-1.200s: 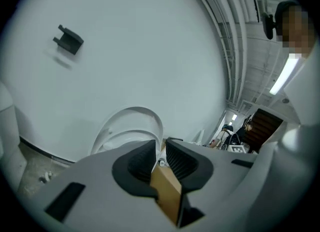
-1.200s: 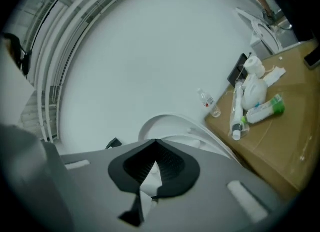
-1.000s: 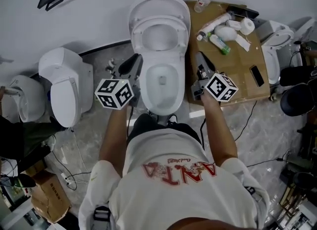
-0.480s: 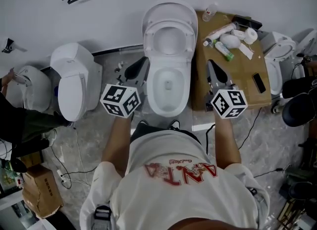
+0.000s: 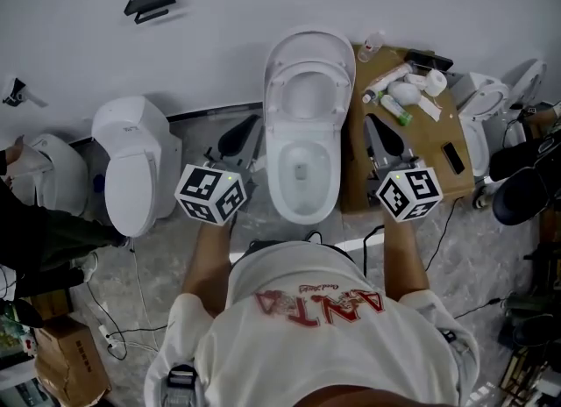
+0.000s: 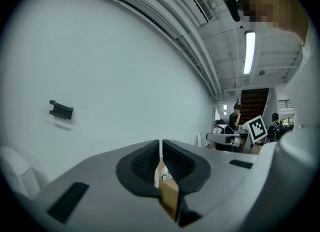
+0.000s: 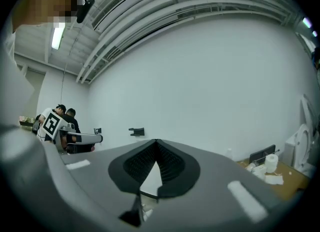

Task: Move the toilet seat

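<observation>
Flanking the toilet seat [image 5: 277, 89] — seemingly raised; left gripper [image 5: 248, 126] and right gripper [image 5: 372, 124] both closed, empty.

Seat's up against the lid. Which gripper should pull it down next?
Left, marginally. In the head view the left gripper, shut, sits close beside the toilet, while the right gripper, also shut, hangs over the cardboard box. Either must open first.

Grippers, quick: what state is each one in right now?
Left gripper: closed, holding nothing.
Right gripper: closed, holding nothing.
</observation>
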Demonstrator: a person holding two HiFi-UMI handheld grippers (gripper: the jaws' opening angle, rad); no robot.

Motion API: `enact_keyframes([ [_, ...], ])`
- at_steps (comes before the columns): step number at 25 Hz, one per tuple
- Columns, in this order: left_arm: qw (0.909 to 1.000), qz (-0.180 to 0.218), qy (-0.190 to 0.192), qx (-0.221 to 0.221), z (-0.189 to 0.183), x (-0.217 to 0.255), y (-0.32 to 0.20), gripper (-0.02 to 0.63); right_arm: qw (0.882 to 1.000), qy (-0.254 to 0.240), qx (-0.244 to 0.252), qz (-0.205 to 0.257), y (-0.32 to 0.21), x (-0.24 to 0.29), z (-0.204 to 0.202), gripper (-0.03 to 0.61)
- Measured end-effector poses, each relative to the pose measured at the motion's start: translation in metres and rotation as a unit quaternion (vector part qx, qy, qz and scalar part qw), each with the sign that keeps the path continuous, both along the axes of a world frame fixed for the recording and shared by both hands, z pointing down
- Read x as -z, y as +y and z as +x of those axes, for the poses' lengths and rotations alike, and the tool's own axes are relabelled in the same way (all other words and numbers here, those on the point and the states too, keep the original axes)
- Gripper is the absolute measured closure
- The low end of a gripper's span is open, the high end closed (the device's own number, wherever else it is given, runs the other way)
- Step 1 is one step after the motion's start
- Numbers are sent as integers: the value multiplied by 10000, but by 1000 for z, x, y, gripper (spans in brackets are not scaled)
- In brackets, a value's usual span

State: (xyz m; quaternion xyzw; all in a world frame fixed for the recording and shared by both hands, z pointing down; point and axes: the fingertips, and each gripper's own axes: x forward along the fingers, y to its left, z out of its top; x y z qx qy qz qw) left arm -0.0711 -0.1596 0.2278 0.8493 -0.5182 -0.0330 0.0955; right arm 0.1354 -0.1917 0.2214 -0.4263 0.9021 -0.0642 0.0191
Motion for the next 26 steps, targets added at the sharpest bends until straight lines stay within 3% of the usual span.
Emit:
enact_keyframes([
  [4,9999,14,77,-149,-15,0,1,586,9995,271,-23,152,10,10,-21,577],
  [19,9989,-24,99,-458,-21,2,4,586,9997,196,-130,-89,15,3,-28,577],
  [26,9988,-66,139,-455,-18,-2,2,586,9996,220,78,-181,11,-2,-34,577],
])
